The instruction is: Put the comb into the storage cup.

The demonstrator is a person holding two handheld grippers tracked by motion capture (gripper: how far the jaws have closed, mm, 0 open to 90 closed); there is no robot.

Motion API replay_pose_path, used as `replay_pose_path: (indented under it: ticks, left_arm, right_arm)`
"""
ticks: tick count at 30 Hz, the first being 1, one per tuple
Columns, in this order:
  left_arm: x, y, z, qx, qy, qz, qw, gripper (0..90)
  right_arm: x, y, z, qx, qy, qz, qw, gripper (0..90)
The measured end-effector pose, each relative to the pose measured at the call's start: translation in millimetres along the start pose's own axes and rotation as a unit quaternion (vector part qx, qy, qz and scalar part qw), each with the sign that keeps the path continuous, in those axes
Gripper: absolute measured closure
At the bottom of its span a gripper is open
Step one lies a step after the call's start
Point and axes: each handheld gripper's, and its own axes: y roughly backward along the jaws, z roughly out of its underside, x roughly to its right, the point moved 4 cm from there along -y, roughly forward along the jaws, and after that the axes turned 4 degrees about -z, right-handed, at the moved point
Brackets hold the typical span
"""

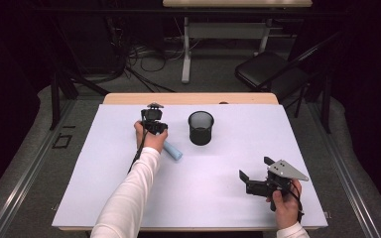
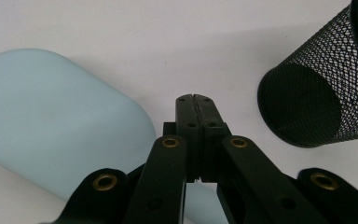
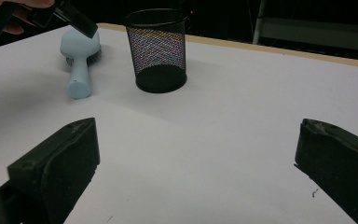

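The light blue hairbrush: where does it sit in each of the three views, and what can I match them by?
High view: the light blue hairbrush lies left of centre, partly under the left hand.
Left gripper view: it takes up the left side, beside the shut jaws.
Right gripper view: upper left, handle toward the camera.
Shared landmark: the black mesh cup, standing just right of the brush.

Your left gripper [image 1: 153, 125] hangs right over the blue hairbrush [image 3: 78, 60], with the mesh cup [image 1: 201, 127] standing upright near it on the right as the one tall obstacle. Between the cup and your right gripper [image 1: 254, 170], the white mat [image 1: 218, 173] lies open and passable.
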Motion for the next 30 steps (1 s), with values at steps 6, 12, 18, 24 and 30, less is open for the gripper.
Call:
replay_pose_path:
  ticks: [6,12,18,24,30]
  left_arm:
    - [-1.2,-7.7,4.7,-0.010,0.004,0.001,0.9999,90.0]
    - [0.0,-14.1,9.8,-0.023,0.004,0.002,0.9997,90.0]
    - [5.6,-20.6,15.6,-0.035,-0.003,0.013,0.9993,90.0]
    - [7.8,-26.7,20.6,-0.046,-0.003,0.017,0.9988,90.0]
    - [8.7,-31.6,25.3,-0.055,-0.008,0.016,0.9983,90.0]
  right_arm:
    - [0.8,-0.1,0.5,-0.003,0.000,-0.001,1.0000,0.0]
    - [0.7,-0.8,1.1,-0.006,-0.004,-0.004,1.0000,0.0]
    - [1.1,-1.2,1.4,-0.007,-0.002,-0.006,1.0000,0.0]
    - [0.8,-1.7,2.0,-0.010,-0.003,-0.009,0.9999,0.0]
    - [0.8,-1.9,2.3,-0.012,-0.003,-0.011,0.9999,0.0]
